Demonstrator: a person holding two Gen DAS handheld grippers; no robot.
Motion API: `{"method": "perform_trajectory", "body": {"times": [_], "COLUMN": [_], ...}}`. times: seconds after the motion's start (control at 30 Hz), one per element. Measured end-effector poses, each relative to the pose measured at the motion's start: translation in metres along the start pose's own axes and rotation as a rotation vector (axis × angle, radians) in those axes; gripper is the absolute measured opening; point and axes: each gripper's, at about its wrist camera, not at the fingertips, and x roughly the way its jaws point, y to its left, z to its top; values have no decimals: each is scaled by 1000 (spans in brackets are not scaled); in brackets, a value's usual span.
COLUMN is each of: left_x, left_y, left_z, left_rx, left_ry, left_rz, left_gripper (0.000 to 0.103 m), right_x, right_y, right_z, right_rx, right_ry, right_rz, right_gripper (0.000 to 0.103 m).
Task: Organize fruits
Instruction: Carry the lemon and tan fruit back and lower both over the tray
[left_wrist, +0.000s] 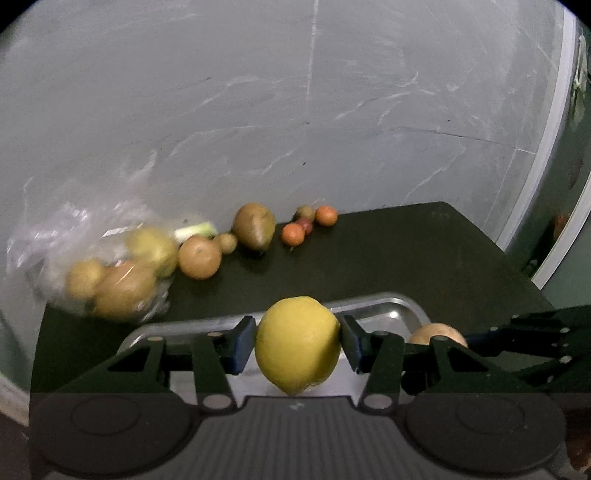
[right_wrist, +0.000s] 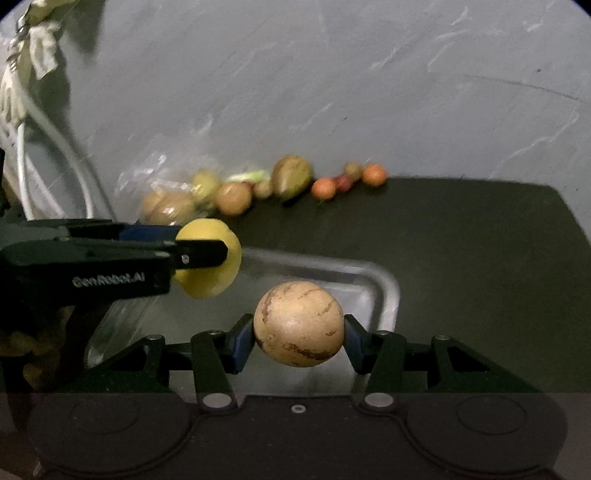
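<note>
So far both tongs are loaded over the metal tray (right_wrist: 388, 291), the left tongs (left_wrist: 297, 345) clamping a lemon (left_wrist: 297, 343) and the right tongs (right_wrist: 298, 325) a tan streaked fruit (right_wrist: 298, 323), while most fruit (left_wrist: 201, 256) waits along the bench (left_wrist: 406, 251) at centre left.

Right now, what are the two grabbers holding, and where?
Left gripper squeezes a lemon by its sides; right gripper squeezes a round tan fruit by its sides.

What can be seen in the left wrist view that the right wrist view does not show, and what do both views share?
Only the left wrist view shows the table's right edge with the white strip beyond it. Only the right wrist view shows the white cables at the left and the brown streaks on the tan round fruit held by the right claw. Both show the lemon in the left claw, the metal tray, the plastic bag and the row of fruits along the wall.
</note>
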Motion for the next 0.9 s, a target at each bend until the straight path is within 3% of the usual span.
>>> {"method": "perform_trajectory", "body": {"times": [0.2, 0.23, 0.27, 0.67, 0.9], "left_x": [-21, -25, -28, -39, -53], "left_y": [17, 20, 22, 48, 62], "left_z": [-20, -23, -25, -57, -65], "left_rx": [-31, -27, -20, -64, -112], "left_ry": [19, 16, 17, 95, 93], "left_rz": [2, 6, 2, -13, -22], "left_gripper": [48, 22, 8, 9, 31], "right_x": [4, 5, 5, 23, 29], "right_y": [29, 34, 38, 90, 101], "right_z": [-15, -17, -19, -31, -38], "right_rx": [-23, -27, -32, -102, -99], "right_ry": [35, 39, 43, 103, 119], "right_rz": [19, 22, 25, 35, 16], "right_gripper": [52, 52, 52, 53, 54]}}
